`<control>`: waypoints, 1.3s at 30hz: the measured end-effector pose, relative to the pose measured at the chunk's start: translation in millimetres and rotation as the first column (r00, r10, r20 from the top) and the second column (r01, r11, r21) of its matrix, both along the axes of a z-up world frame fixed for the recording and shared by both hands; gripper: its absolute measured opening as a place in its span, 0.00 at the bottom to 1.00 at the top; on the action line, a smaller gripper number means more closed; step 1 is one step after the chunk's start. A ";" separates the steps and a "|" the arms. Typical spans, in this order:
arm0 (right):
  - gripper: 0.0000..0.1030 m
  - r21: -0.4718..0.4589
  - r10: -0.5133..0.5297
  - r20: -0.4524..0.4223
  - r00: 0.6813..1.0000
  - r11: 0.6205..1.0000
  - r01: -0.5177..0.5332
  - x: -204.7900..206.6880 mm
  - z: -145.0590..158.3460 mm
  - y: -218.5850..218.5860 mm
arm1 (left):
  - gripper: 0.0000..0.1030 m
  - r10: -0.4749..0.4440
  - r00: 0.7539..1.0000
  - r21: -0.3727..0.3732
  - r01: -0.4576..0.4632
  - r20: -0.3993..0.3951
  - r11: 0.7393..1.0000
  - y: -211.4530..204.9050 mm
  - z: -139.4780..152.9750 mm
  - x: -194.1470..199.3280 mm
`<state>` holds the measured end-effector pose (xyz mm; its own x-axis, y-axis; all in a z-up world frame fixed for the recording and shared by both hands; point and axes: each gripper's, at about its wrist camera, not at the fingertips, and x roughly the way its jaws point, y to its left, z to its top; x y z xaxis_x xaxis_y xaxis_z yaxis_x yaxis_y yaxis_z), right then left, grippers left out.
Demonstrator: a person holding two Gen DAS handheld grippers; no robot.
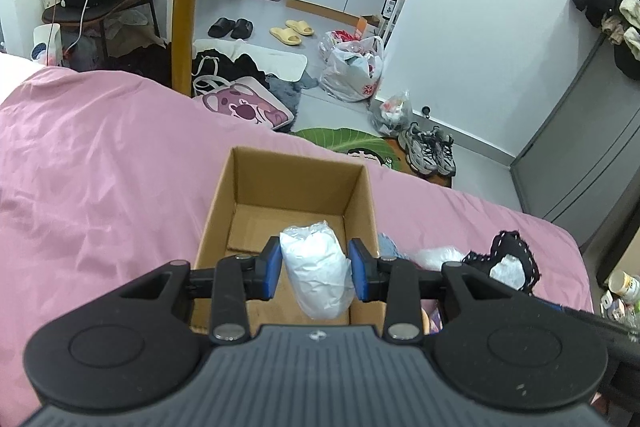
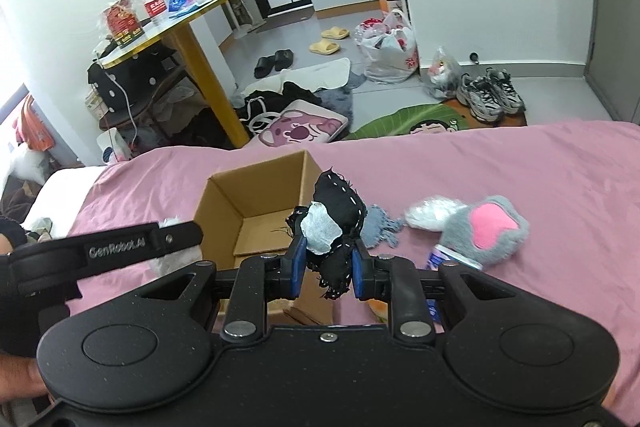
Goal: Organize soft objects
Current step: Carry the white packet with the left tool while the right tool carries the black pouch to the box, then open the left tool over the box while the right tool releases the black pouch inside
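Left wrist view: left tool [image 1: 314, 273] squeezes a white bag [image 1: 316, 269] over the box [image 1: 224, 211]; lower, then let go. Right tool [image 2: 328, 263] pinches black cloth [image 2: 340, 211].

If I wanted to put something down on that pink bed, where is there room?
Bare pink sheet lies wide left of the cardboard box, and beyond it. Right of the box is crowded: blue cloth, white bundle, grey plush.
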<state>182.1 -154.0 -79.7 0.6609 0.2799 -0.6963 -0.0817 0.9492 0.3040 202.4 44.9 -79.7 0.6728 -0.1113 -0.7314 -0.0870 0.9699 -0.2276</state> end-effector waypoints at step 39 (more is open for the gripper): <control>0.22 0.063 0.110 -0.052 0.993 0.992 -0.107 81.6 -35.8 66.0 | 0.47 0.079 0.997 -0.026 -0.079 0.010 0.997 46.9 -41.1 77.8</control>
